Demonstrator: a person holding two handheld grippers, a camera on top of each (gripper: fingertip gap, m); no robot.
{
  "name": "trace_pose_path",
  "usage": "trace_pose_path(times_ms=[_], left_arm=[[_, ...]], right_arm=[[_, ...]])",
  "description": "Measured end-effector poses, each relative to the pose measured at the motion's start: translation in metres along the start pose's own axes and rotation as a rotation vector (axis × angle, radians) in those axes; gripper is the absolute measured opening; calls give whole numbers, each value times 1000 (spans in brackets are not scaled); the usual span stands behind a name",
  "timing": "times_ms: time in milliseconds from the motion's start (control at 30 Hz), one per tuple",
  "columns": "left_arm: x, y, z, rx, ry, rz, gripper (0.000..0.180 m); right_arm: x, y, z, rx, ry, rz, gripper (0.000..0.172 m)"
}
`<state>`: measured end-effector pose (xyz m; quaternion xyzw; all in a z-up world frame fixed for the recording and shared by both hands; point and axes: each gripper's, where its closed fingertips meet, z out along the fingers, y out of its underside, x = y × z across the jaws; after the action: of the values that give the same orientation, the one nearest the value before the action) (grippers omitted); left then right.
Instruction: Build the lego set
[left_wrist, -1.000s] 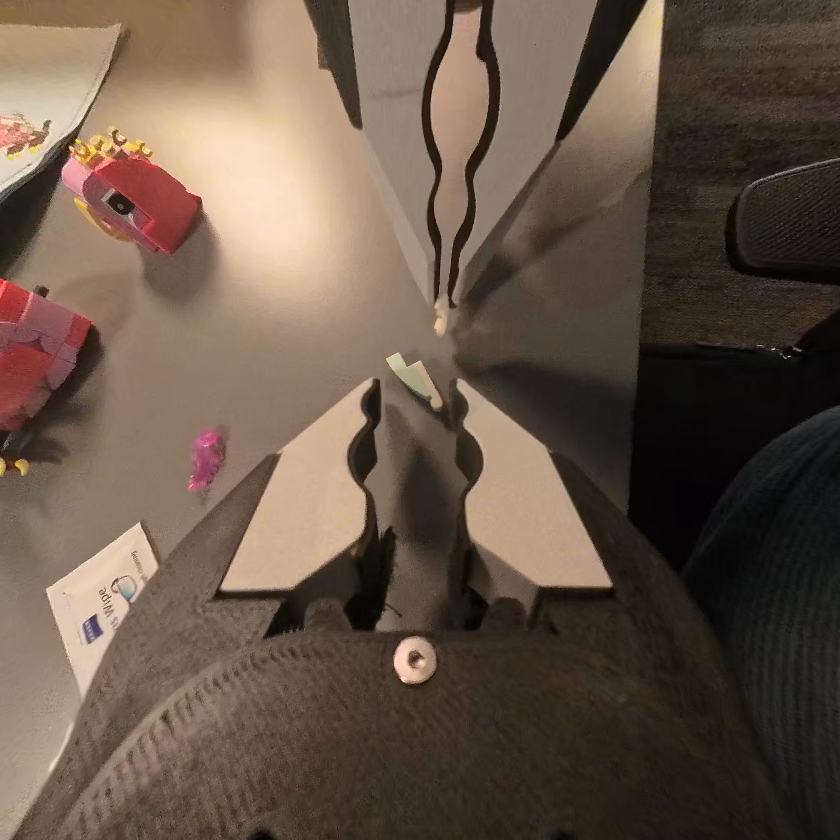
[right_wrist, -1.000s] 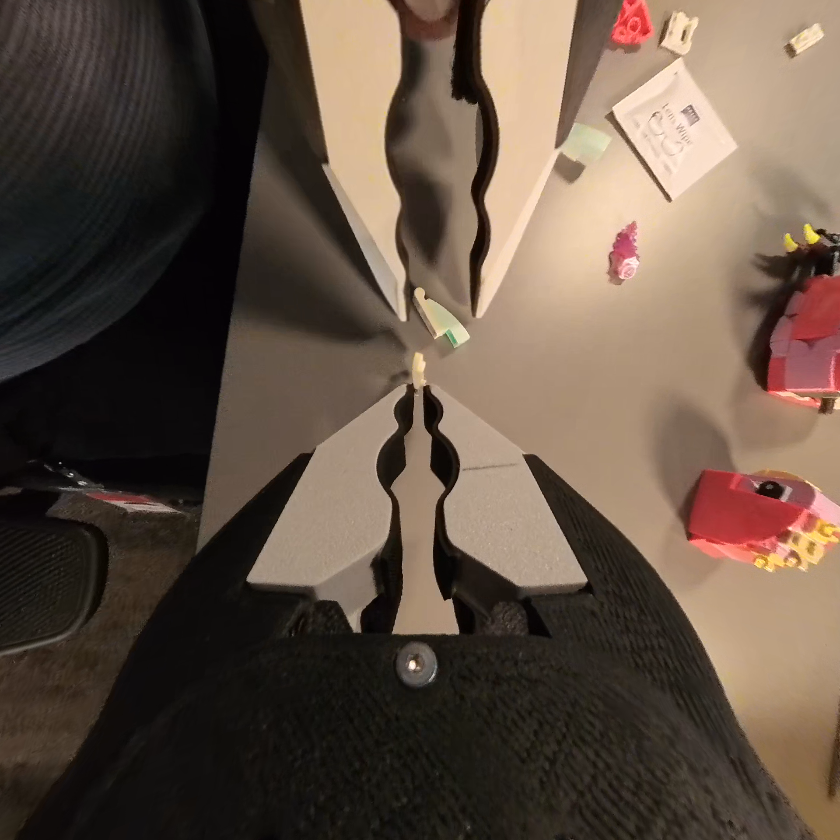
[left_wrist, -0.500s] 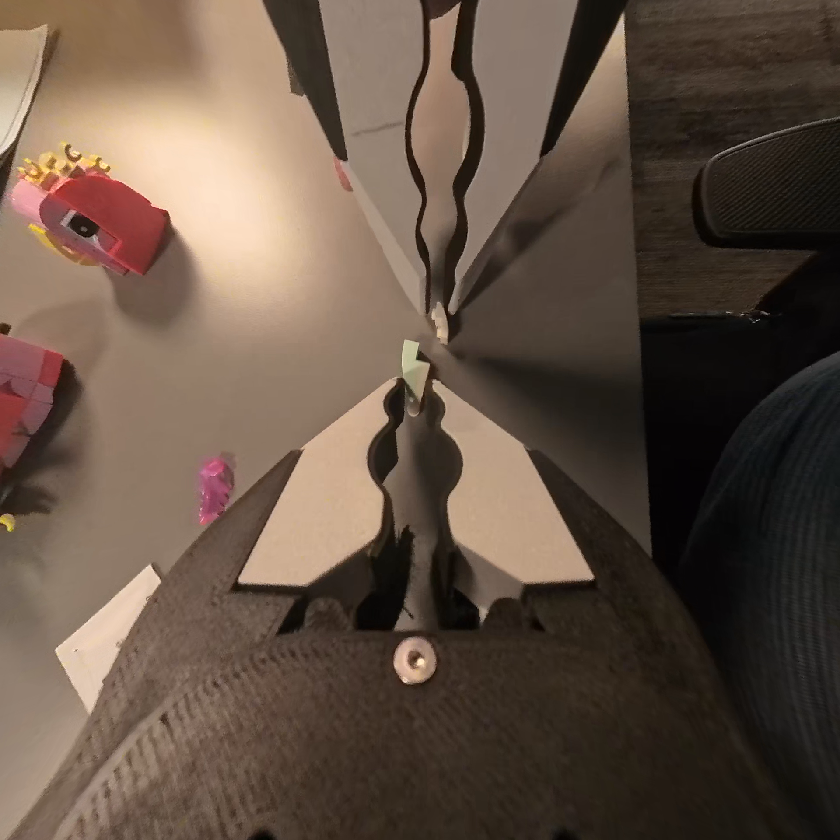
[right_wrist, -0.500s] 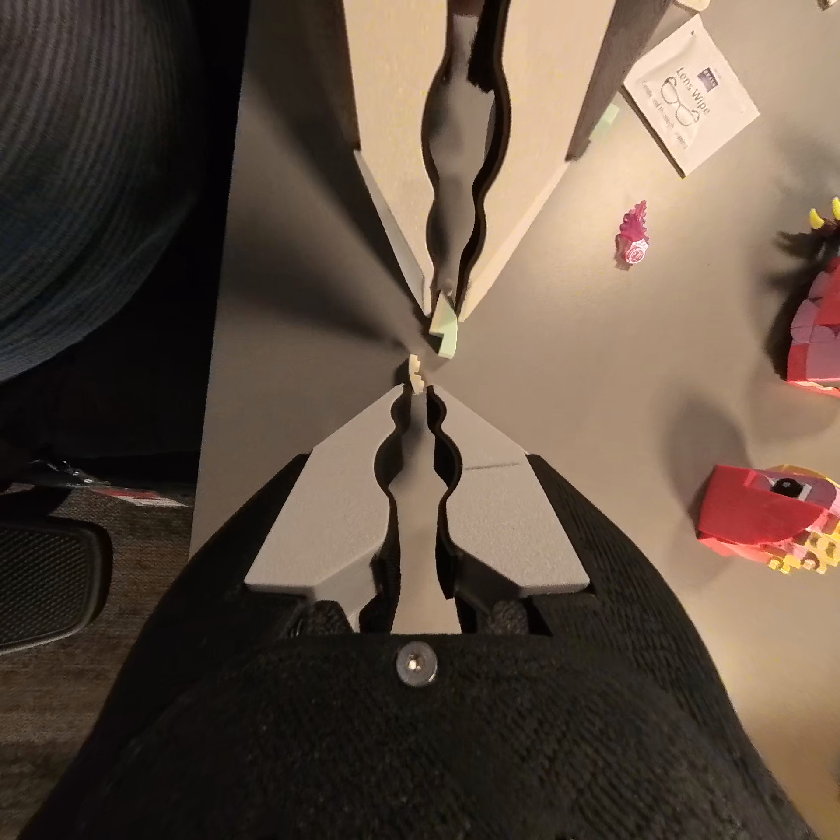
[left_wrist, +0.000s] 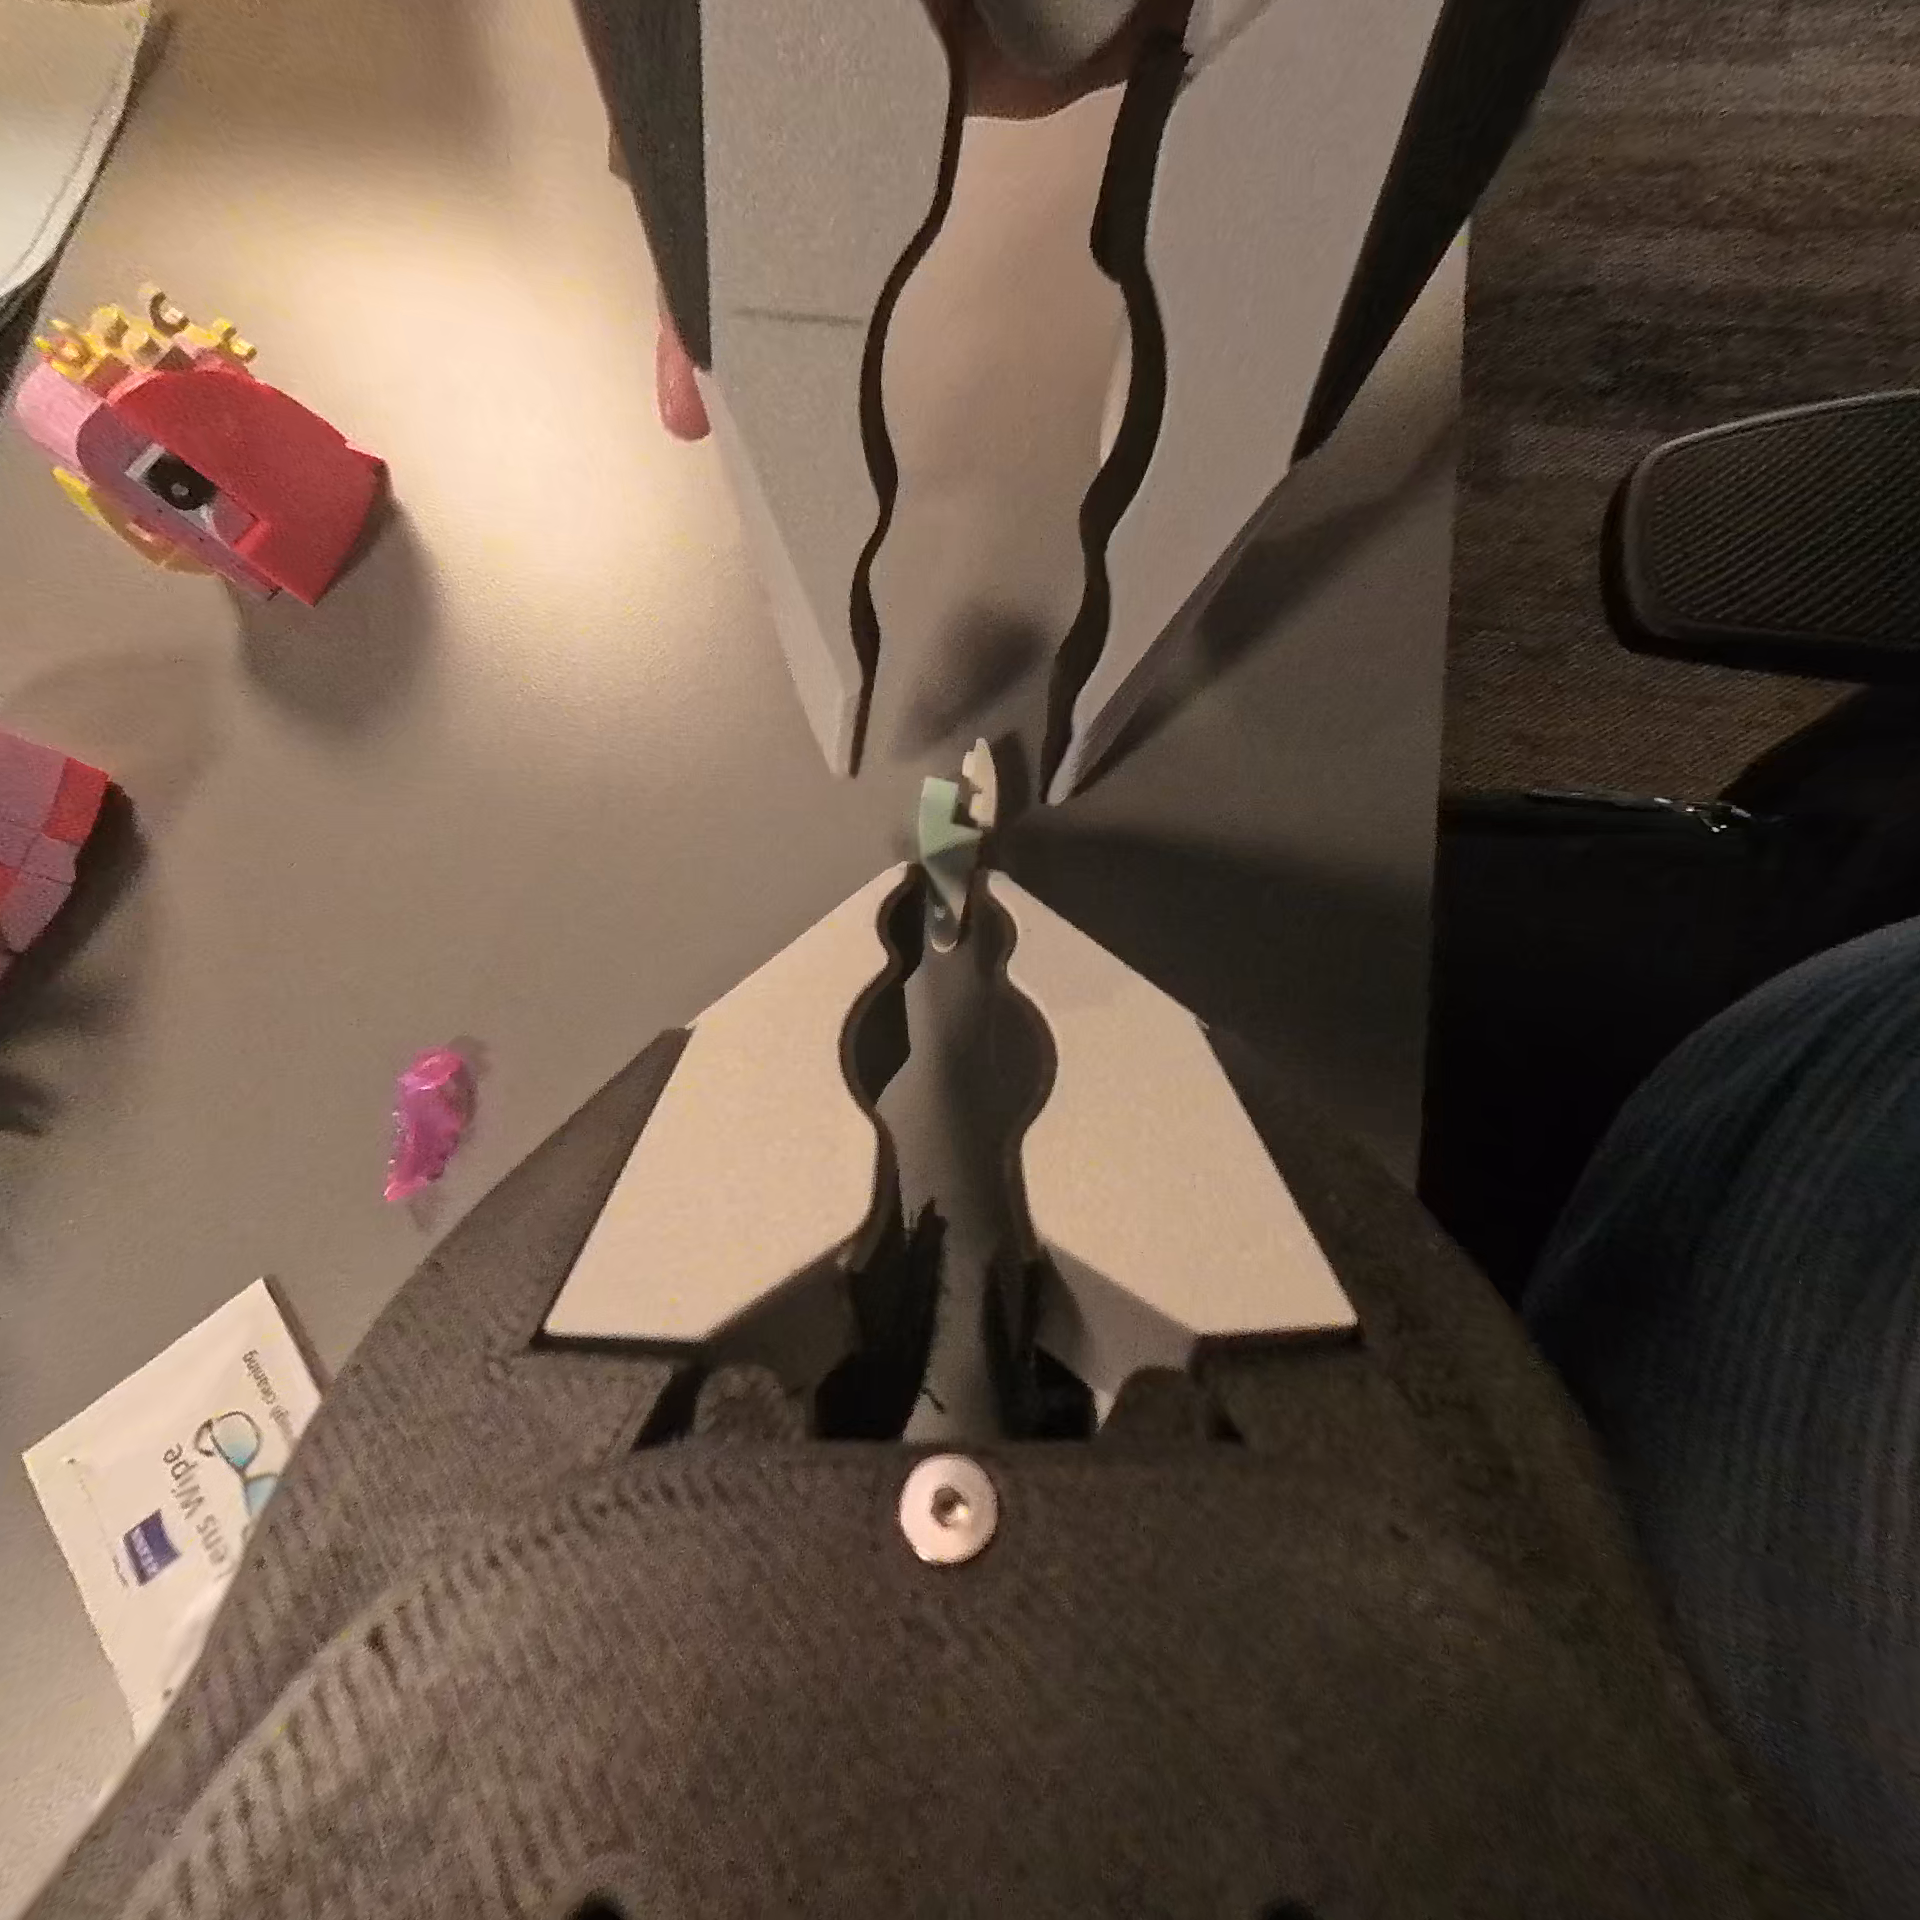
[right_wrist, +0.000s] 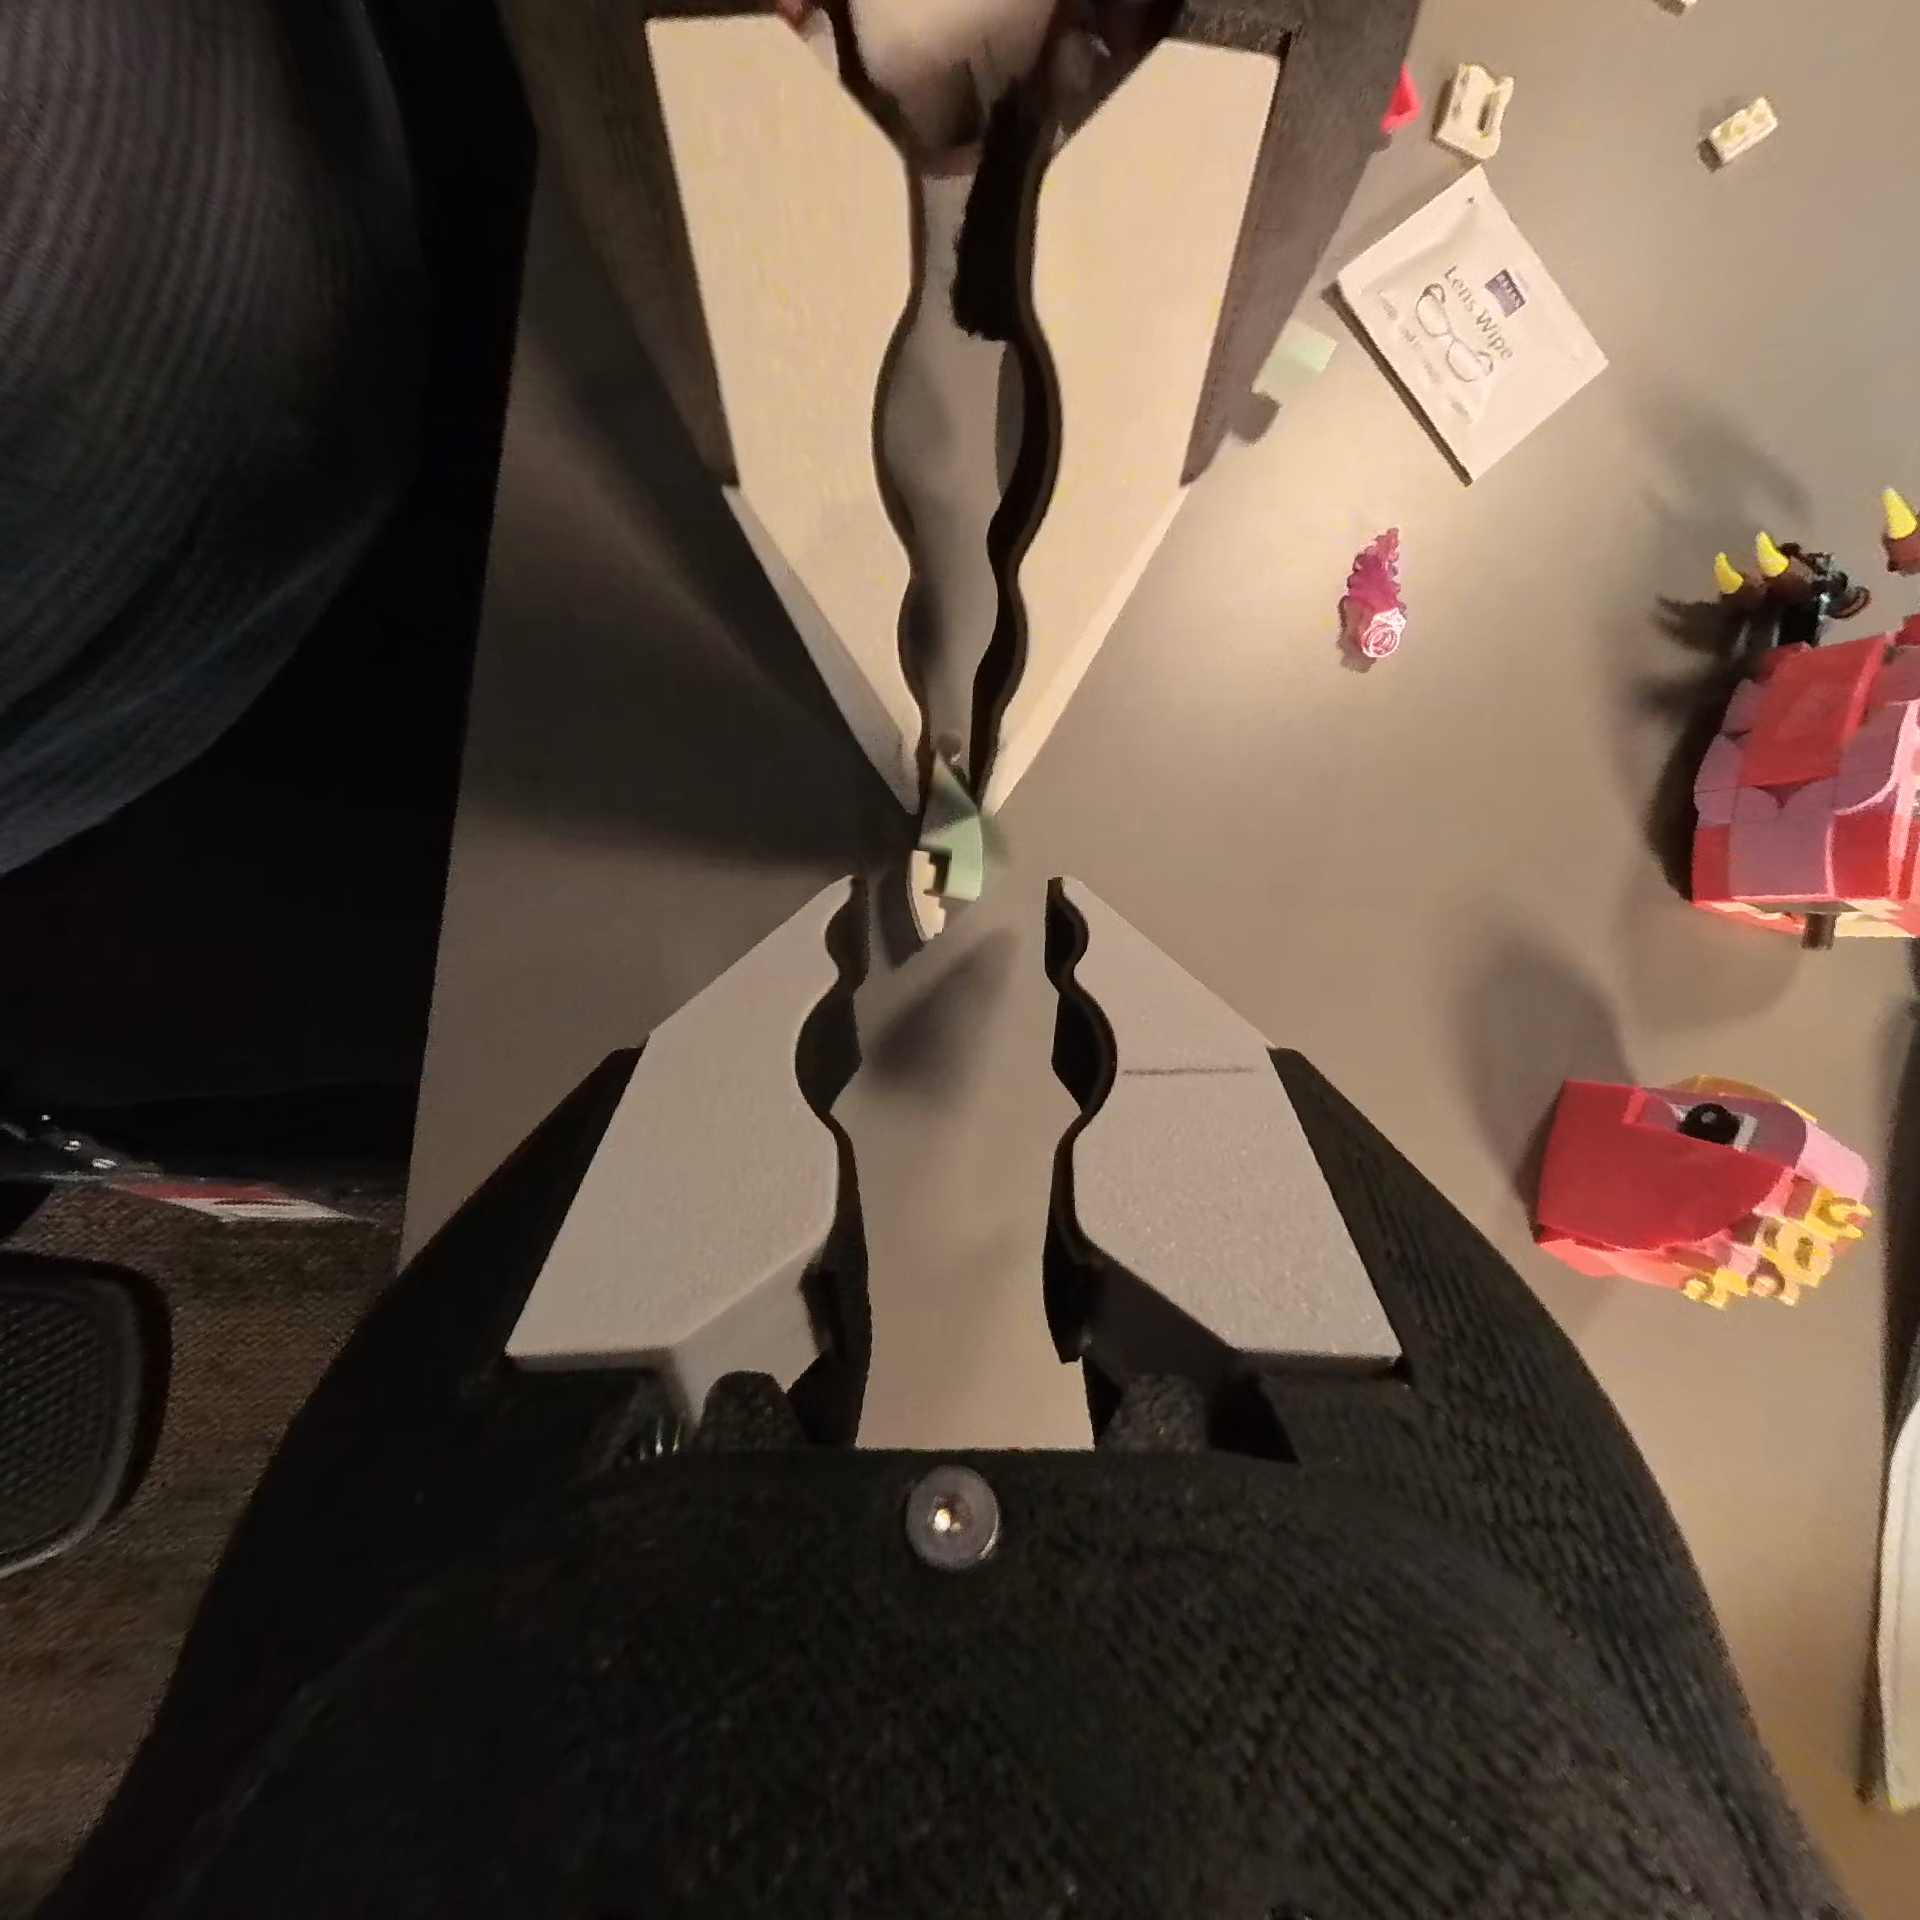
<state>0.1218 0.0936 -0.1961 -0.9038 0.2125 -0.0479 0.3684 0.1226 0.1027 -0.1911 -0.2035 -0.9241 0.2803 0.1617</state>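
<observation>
**Left gripper pinching a green brick with a cream piece attached; right gripper spread**

Items are listed from left to right as they appear in the left wrist view.

1. A white wipe sachet (left_wrist: 177, 1455) lies flat on the grey table (left_wrist: 520, 727) at the lower left, partly covered by the gripper body.
2. A red and pink brick model with yellow trim (left_wrist: 197, 468) stands at the upper left. A second red and pink brick block (left_wrist: 42, 842) sits at the left edge below it.
3. A small translucent magenta piece (left_wrist: 426, 1122) lies on the table between the sachet and the gripper fingers.
4. The left gripper (left_wrist: 951, 894) has its fingertips drawn close together on a small pale green brick (left_wrist: 943, 831). Both tips press against the brick, which projects forward beyond them.
5. A small cream piece (left_wrist: 982, 779) is in contact with the far end of the green brick and appears joined to it.
6. The right gripper (right_wrist: 956, 883) faces the left one, tip to tip. Its fingers are spread. The cream piece lies between the spread tips, nearer one finger, and neither pad presses on it.
7. The table edge runs along the right side. Beyond it, a dark chair armrest (left_wrist: 1766, 582) and a person's leg in dark blue fabric (left_wrist: 1766, 1299) are visible.
</observation>
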Motion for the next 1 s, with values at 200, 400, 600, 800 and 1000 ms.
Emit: trace_pose_path(times_ms=[200,400,600,800,1000], left_arm=[[2,-1,1,-18,-31,-7,7],[3,-1,1,-31,-31,-11,8],[4,-2,1,-4,-36,67,7],[-4,-11,-10,107,-156,217,7],[-11,-23,-23,174,-241,292,7]], right_arm=[[0,1,2,-11,-17,-14,23],[-2,-1,4,-7,-25,-27,11],[-4,-1,4,-36,-22,-40,9],[5,-12,-7,-93,126,-169,7],[14,-22,-20,-123,200,-220,6]])
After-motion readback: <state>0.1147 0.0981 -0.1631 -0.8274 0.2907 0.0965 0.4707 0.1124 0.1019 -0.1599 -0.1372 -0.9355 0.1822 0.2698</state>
